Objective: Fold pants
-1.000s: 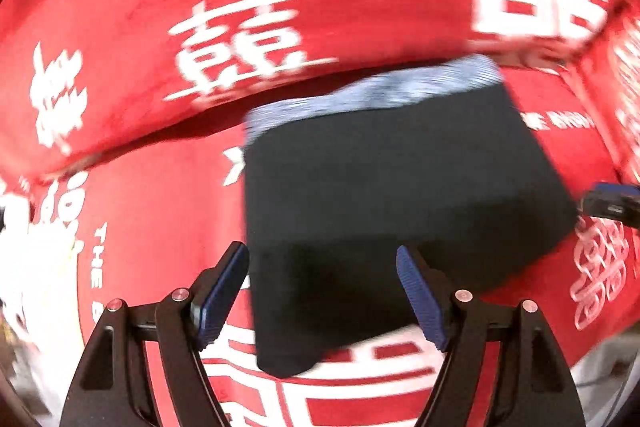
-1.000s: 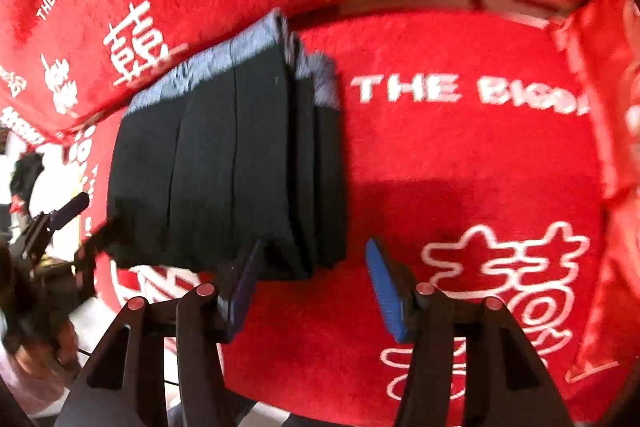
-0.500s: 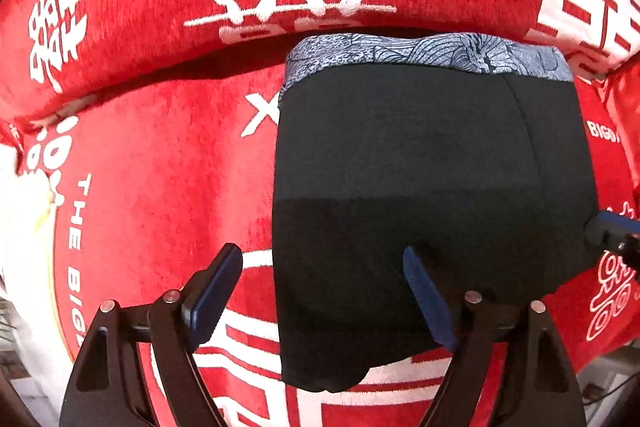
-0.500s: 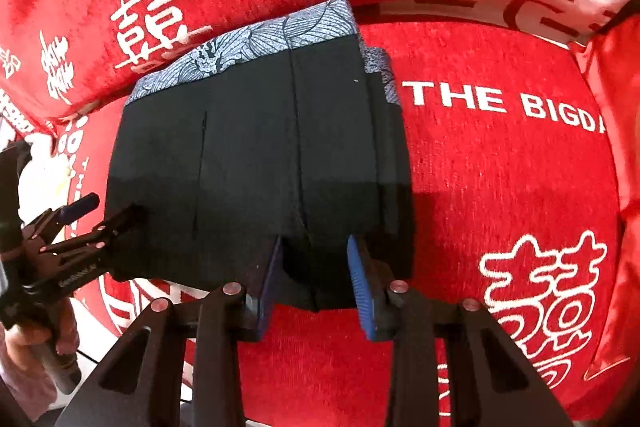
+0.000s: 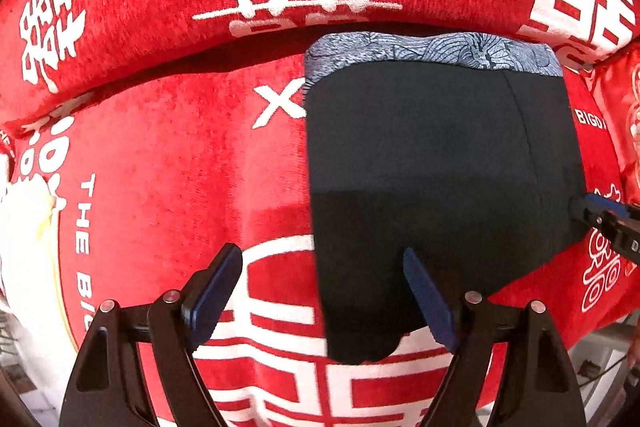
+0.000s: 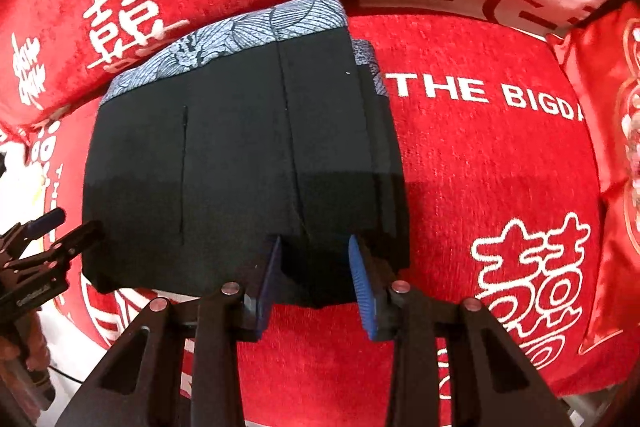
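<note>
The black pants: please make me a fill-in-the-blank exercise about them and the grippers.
1. The black pants lie on a ____ cushion with white lettering.
2. Their waistband is ____ with a line pattern.
3. The right gripper straddles their near ____.
4. The left gripper is ____, one finger over the pants.

Missing words: red; grey; edge; open

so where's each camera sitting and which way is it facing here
Left wrist: on the left gripper, looking down at the black shorts' lower left corner; its fingers straddle that edge.
Right wrist: on the right gripper, looking down; its fingers flank the hem.
Shared: shorts, red cushion, each other's gripper at the frame edge.
</note>
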{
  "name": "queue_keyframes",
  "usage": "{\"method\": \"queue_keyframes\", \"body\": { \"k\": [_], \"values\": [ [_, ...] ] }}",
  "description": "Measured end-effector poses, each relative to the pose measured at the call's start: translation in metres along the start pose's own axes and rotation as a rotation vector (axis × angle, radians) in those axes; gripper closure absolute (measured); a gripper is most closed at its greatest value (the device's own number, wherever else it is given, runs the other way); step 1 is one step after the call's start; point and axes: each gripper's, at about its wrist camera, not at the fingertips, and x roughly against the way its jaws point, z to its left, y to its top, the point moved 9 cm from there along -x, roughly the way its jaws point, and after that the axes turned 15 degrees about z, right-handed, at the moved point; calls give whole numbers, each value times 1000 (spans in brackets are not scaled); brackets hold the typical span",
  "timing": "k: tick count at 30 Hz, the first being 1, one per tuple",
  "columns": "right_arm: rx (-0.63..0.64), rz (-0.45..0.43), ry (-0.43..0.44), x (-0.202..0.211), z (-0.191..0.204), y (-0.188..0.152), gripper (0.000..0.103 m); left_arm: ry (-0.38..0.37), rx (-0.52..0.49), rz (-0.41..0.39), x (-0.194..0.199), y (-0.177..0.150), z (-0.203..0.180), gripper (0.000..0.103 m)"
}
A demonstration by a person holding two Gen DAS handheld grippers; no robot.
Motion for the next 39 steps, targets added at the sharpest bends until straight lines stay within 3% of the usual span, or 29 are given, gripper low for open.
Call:
{"method": "queue_keyframes", "body": {
  "k": [10, 11, 12, 14, 18, 21, 27, 39],
  "values": [
    [-90, -20, -49, 0, 0, 2, 60, 5, -51, -9, 2, -5, 17, 19],
    [-95, -20, -49, 1, 0, 2, 59, 1, -55, -4, 2, -5, 18, 1],
    [-99, -20, -48, 1, 0, 2, 58, 1, -55, -10, 2, -6, 19, 0],
    [-103, -17, -53, 1, 1, 2, 56, 0, -61, -16, 4, -6, 21, 0],
    [-92, 10, -28, 4, 7, -4, 42, 10, -51, 3, 0, -4, 21, 0],
    [-57, 14, -34, 7, 11, -10, 40, 7, -28, 11, -2, -1, 21, 0],
    [-55, 32, 69, 15, 17, -9, 38, 5, 15, 23, 1, 6, 15, 0],
    [-22, 34, 137, 24, 4, 8, 30, 39, 13, 30, 4, 26, -11, 0]
  ]
}}
